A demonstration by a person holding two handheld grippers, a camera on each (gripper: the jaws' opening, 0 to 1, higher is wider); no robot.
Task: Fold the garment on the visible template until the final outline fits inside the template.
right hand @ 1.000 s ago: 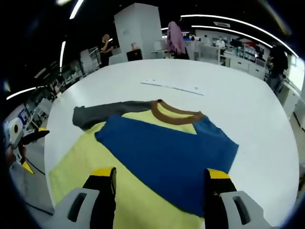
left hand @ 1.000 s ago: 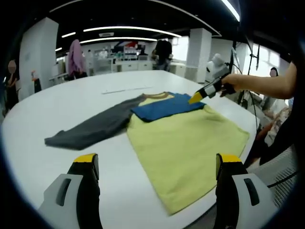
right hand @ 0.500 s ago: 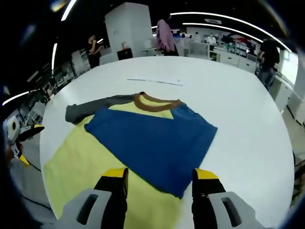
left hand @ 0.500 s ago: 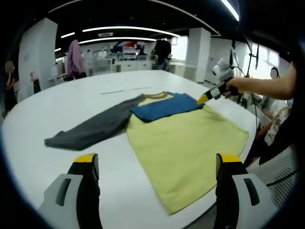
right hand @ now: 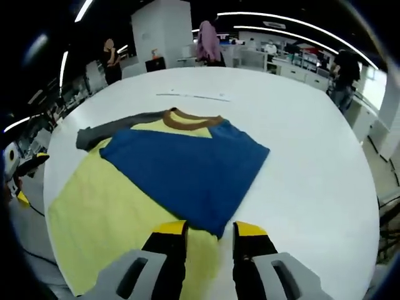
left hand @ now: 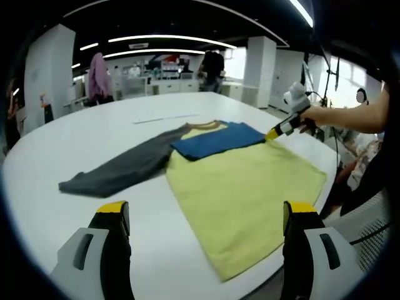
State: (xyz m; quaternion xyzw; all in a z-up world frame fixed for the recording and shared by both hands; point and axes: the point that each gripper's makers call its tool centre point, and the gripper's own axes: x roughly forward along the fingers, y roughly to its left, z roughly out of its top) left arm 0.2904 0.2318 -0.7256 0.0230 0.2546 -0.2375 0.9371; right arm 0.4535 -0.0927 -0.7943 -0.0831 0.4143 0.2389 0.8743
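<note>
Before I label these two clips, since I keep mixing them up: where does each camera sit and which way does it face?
Left gripper view: rides the left gripper, looking across the table at the shirt; right gripper and forearm at right.
Right gripper view: rides the right gripper, above the blue sleeve.
Shared: shirt, table.

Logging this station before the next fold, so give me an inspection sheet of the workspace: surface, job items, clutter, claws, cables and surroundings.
Surface: white table, round-edged.
Job's things: garment lying flat, yellow body, blue sleeve folded across the chest, grey sleeve spread out, brown collar; pale strip lying beyond the collar.
Clutter: nothing seen.
Claws: left claw open, above the table near the hem; right claw narrowly open at the blue sleeve's tip, not visibly gripping.
Cables: dark cable hanging past the table edge.
Surroundings: open office, ceiling lights, people standing.
</note>
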